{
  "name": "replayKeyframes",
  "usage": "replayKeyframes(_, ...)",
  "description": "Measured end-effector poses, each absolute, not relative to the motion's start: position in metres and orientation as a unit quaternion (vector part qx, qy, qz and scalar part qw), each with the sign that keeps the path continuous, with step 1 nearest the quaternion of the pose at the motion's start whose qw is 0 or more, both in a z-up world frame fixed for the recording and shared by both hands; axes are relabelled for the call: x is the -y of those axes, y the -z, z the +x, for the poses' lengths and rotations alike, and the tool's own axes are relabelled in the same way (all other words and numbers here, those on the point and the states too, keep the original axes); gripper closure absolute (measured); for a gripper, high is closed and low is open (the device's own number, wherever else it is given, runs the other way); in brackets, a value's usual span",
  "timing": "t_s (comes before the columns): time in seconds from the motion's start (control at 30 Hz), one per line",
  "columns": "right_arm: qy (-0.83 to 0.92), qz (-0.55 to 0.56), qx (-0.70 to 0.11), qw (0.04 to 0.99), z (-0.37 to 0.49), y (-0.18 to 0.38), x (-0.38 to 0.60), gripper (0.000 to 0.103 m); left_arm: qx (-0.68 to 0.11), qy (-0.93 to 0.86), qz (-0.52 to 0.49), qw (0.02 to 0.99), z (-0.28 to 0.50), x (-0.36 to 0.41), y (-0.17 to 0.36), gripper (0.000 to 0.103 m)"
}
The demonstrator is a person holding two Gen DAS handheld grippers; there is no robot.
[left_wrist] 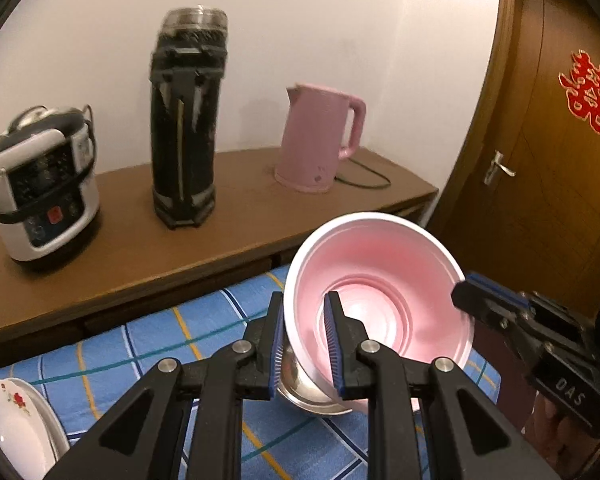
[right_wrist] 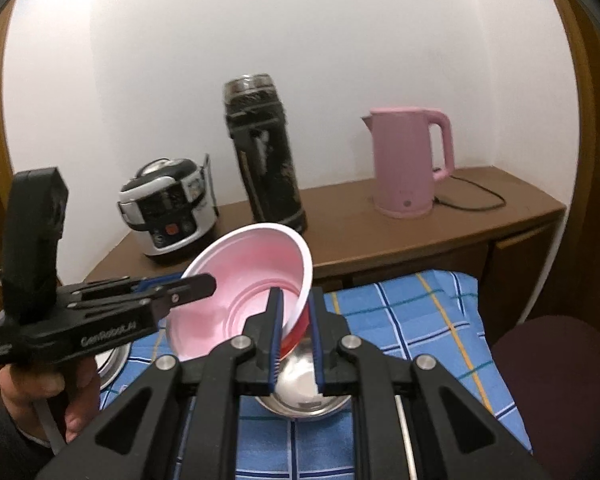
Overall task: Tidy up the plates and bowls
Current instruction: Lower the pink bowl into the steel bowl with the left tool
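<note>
While both grippers clamp opposite sides of its rim, the pink bowl point(left_wrist: 380, 292) hangs tilted in the air above the blue checked cloth point(left_wrist: 148, 344), its white-edged mouth turned toward the cameras. In the left wrist view the left gripper point(left_wrist: 306, 344) is clenched on the bowl's left rim, one blue-padded finger inside the wall and one outside. The right gripper point(left_wrist: 474, 286) reaches in from the right and pinches the far right rim. From the right wrist view the right gripper point(right_wrist: 296, 336) grasps the near right edge of the bowl point(right_wrist: 244, 292), where a red outer wall shows below the rim, and the left gripper point(right_wrist: 196, 284) comes in from the left, held by a hand point(right_wrist: 40, 396). Just under the lifted bowl a steel bowl point(right_wrist: 304, 388) sits on the cloth. A white plate with a red flower point(left_wrist: 16, 420) lies at the near left of the cloth. Beyond the cloth, a brown sideboard point(left_wrist: 240, 208) carries a rice cooker point(left_wrist: 40, 184) at left, a tall black flask point(left_wrist: 186, 120) in the middle and a pink kettle point(left_wrist: 320, 136) at right. A wooden door point(left_wrist: 540, 140) stands far right.
</note>
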State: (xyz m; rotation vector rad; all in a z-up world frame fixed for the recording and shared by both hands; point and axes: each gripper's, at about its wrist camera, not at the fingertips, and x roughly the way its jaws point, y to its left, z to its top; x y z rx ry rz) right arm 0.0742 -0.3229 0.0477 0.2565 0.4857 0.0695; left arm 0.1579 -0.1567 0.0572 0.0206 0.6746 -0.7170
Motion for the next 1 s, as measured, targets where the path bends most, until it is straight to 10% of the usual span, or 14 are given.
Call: replayKeyframes(1.0,-0.058,0.154,-0.282,0.945,0.109,-0.003,0.358,0.090,-0.385,0.350,0.053,0.852,0.183,0.198,0.012,0.082)
